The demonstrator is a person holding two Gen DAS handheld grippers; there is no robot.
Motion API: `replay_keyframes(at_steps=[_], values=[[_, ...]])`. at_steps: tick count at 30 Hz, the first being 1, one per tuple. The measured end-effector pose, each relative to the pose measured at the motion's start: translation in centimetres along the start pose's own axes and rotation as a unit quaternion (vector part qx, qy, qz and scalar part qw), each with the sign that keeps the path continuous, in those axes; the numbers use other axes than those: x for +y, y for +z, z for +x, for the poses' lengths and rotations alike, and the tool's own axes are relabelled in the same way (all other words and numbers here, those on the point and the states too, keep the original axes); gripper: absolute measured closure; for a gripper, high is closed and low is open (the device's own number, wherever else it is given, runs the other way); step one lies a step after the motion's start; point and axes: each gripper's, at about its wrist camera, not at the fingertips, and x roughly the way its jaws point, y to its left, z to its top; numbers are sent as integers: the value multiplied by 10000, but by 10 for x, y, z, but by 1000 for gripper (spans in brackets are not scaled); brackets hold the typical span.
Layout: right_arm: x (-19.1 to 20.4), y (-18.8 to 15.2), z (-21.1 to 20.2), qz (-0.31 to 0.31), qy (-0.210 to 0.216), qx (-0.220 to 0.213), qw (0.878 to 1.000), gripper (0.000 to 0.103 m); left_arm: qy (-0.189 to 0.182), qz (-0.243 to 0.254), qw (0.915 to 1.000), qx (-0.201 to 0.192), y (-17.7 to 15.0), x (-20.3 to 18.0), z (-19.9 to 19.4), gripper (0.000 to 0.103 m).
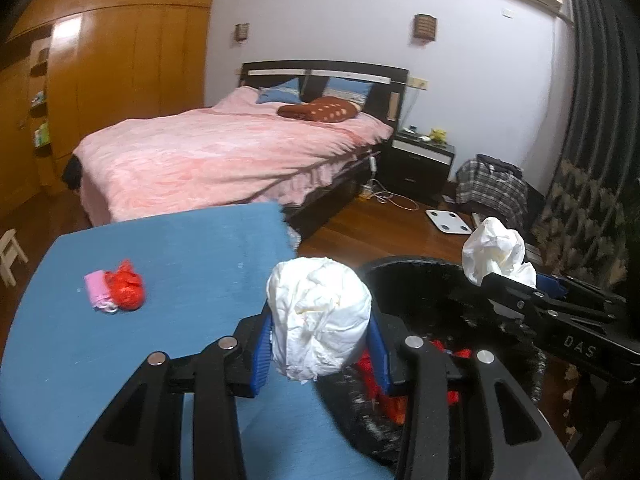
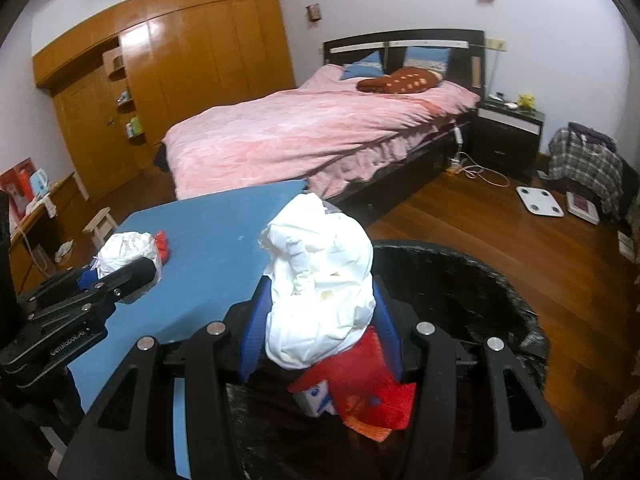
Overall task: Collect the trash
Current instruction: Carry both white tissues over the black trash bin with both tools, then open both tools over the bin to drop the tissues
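Left claw (image 1: 320, 344): mine, clamped on a crumpled white paper wad (image 1: 318, 316), carried at the desk's edge beside the bin.
Right claw (image 2: 320, 332): clenched on a second white wad (image 2: 320, 280), poised over the bin so it can fall in.
Black bin (image 2: 460, 280): beside the blue desk (image 1: 168, 248); red wrappers (image 2: 368, 392) already inside.
Left behind: red and pink trash (image 1: 116, 290) on the desk, well apart from both claws.

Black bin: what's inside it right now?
In the bin, red trash and a white-blue scrap lie on the bottom. The paper wad in the right tongs covers the rest.
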Motion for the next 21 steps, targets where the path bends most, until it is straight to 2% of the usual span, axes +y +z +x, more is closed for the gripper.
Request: replay_keyframes(at_steps=[8,21], values=[[-37,-7,-4,227,-282,-27,9993,55,-333,289,9990,59,3,-35,18,63],[-71,-19,2,392,-576,87,9975,54,-730,558,9953,311,-1,-76,55,62]])
